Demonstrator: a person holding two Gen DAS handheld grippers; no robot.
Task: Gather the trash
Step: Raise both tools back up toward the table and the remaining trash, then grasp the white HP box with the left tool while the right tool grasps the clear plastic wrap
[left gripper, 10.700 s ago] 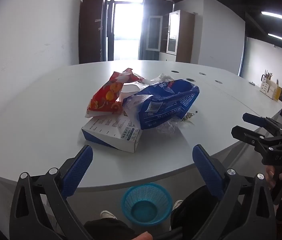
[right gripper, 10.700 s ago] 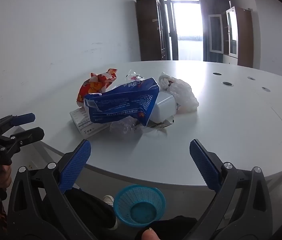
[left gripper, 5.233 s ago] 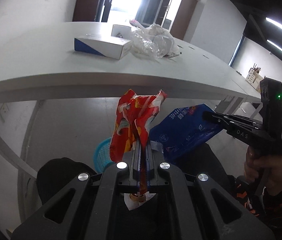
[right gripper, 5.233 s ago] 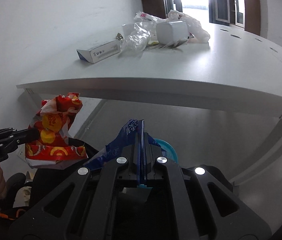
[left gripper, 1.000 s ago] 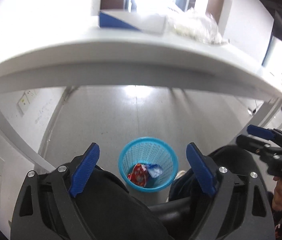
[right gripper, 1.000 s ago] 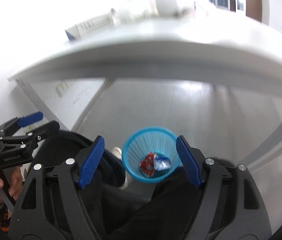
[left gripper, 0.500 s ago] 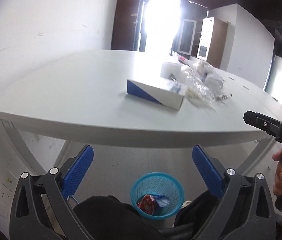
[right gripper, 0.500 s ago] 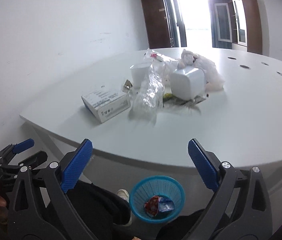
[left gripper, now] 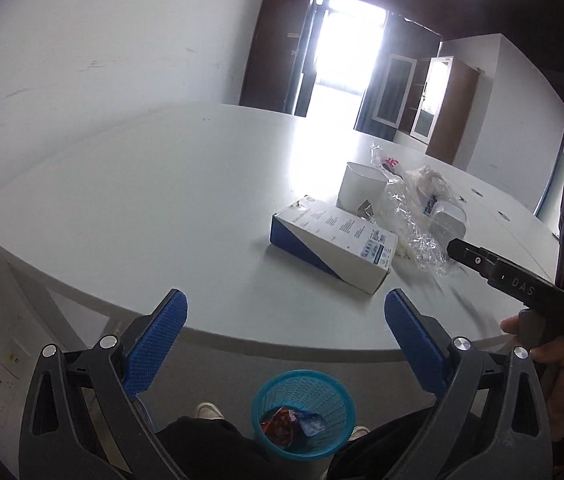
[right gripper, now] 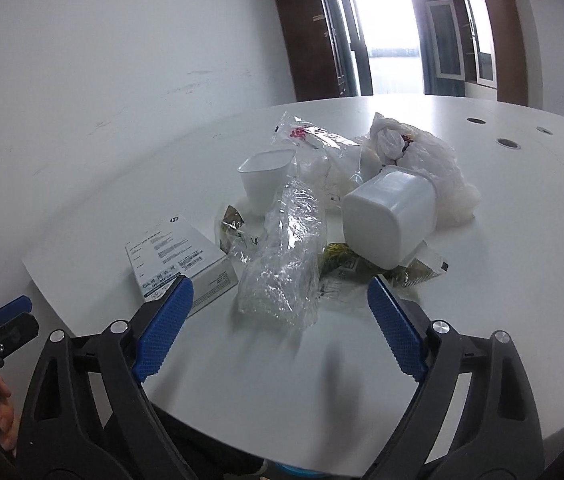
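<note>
Trash lies in a pile on the white table (left gripper: 142, 200): a white and blue box (left gripper: 333, 244), a white cup (left gripper: 361, 190), crumpled clear plastic (right gripper: 285, 256), a white tub (right gripper: 389, 216) on its side, a white plastic bag (right gripper: 421, 152) and a green wrapper (right gripper: 345, 264). On the floor under the table edge, a blue basket (left gripper: 303, 412) holds a red wrapper and a blue one. My left gripper (left gripper: 283, 312) is open and empty, short of the box. My right gripper (right gripper: 280, 292) is closing with nothing held; the clear plastic lies just ahead of its pads.
A person's dark trousers and white shoes (left gripper: 210, 410) flank the basket. A hand (left gripper: 561, 364) holds the right gripper at the right edge of the left wrist view. Behind the table stand a dark door (left gripper: 278, 48) and a wooden cabinet (left gripper: 449, 108).
Both grippers have risen from below the table edge, over the basket, to above the tabletop. The right one has come closer to the trash pile.
</note>
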